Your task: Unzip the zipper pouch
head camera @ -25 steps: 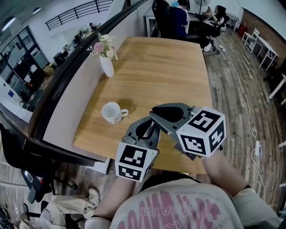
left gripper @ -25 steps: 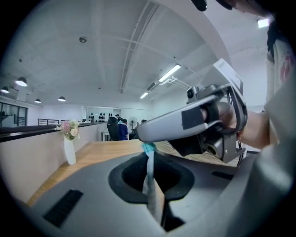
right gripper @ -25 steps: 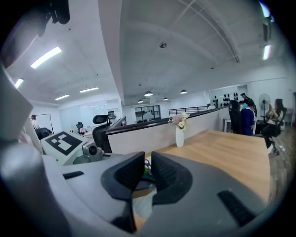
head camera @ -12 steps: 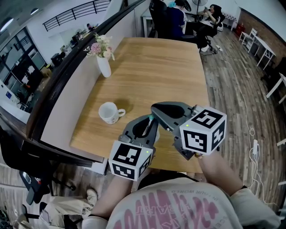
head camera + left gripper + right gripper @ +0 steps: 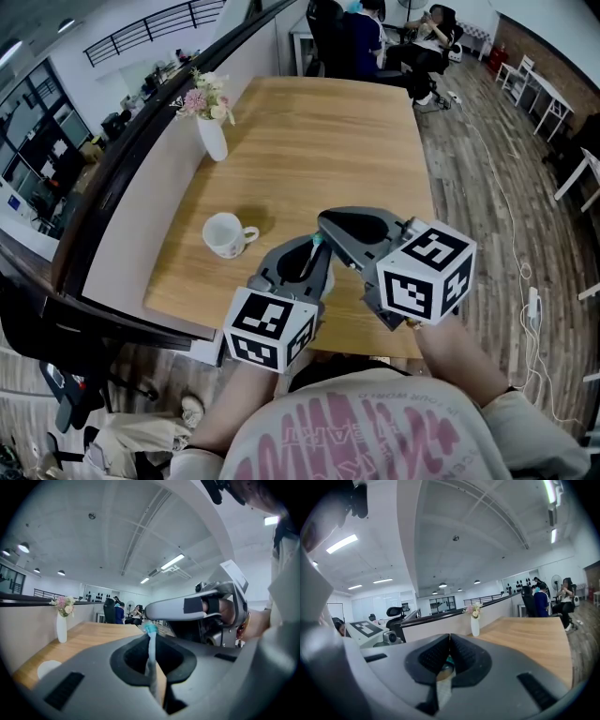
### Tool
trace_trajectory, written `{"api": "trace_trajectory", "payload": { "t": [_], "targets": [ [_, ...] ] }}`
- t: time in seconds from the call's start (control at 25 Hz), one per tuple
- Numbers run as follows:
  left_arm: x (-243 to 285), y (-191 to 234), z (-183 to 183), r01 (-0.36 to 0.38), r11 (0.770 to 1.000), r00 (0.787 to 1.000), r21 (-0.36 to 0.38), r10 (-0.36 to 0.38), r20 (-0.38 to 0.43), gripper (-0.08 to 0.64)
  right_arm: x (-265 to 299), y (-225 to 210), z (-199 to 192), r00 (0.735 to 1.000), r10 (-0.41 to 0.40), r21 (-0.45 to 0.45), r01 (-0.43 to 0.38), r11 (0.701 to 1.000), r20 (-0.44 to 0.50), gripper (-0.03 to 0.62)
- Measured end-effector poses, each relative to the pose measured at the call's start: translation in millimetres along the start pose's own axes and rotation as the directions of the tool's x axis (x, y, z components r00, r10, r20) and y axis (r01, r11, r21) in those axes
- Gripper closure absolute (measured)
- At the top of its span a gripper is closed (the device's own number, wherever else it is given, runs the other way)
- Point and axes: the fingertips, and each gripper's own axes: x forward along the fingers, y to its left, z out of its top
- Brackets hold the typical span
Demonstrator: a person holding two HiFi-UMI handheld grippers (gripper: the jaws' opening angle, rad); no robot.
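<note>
The zipper pouch shows only as a thin pale strip with a teal zipper end (image 5: 150, 629), standing upright between my left gripper's (image 5: 151, 637) jaws, which are shut on it. In the head view that teal bit (image 5: 317, 240) sits where the two grippers meet, above the table's near edge. My right gripper (image 5: 325, 228) reaches in from the right, and its jaws are shut on the teal zipper tab (image 5: 448, 661), with pale fabric (image 5: 443, 688) hanging just below. The rest of the pouch is hidden by the gripper bodies.
A white mug (image 5: 225, 233) stands on the wooden table (image 5: 328, 141) left of the grippers. A white vase with pink flowers (image 5: 211, 131) is at the far left edge by a low wall. Seated people (image 5: 361, 28) are beyond the far end. Wood floor with a cable lies to the right.
Both grippers stay close together over the near table edge. The left gripper's marker cube has drifted slightly down and left. The grips look the same.
</note>
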Motion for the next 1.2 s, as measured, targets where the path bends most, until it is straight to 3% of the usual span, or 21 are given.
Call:
{"api": "trace_trajectory", "payload": {
  "t": [1.2],
  "targets": [
    [-7.8,-6.8,-4.0,0.048,0.999,0.999,0.003,-0.048,0.004,0.549,-10.2,-10.4,-3.7,0.994,-0.101,0.093,0.097,0.991,0.038,0.591]
  ]
}}
